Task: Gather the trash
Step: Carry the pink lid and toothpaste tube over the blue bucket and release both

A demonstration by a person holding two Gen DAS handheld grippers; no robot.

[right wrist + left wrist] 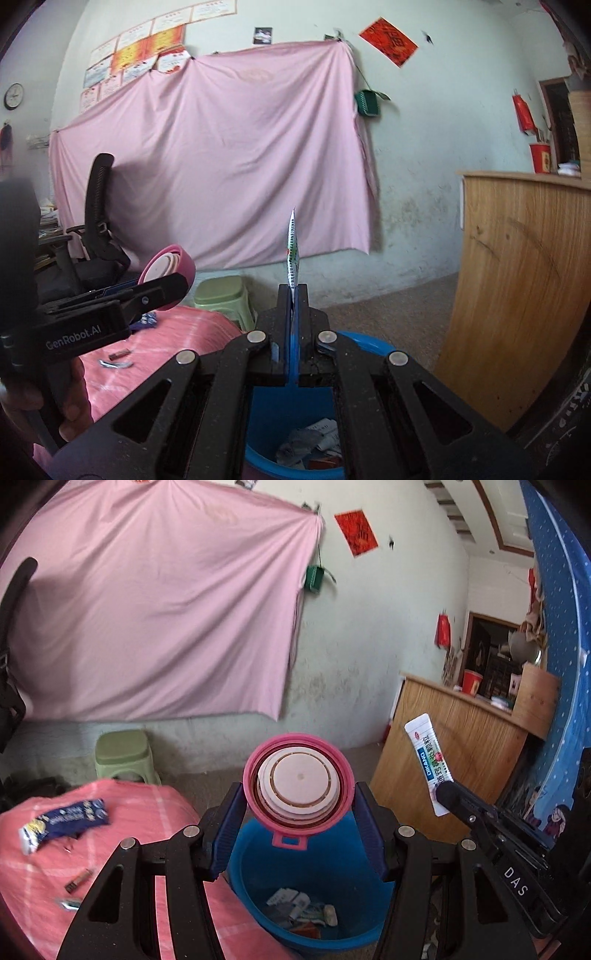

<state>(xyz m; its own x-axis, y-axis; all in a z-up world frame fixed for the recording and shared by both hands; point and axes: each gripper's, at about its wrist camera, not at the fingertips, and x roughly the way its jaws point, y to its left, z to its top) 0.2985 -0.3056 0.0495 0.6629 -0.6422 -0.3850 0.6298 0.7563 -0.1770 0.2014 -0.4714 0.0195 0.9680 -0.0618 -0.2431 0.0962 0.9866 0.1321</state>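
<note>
My left gripper [298,794] is shut on a pink round lid [298,784] and holds it above the blue bucket [255,871]; the lid also shows in the right wrist view [168,266]. My right gripper [293,291] is shut on a white sachet wrapper [292,254] and holds it upright over the blue bucket [364,341]. The same wrapper shows in the left wrist view [428,760]. Several scraps of trash [303,912] lie in the bucket's bottom. A blue snack wrapper [62,821] lies on the pink-covered table [37,886].
Small bits of litter [75,880] lie on the table. A green stool [123,755] stands behind it. A wooden cabinet [454,760] stands right of the bucket. A black office chair [96,229] stands at the left. A pink sheet [155,609] hangs on the wall.
</note>
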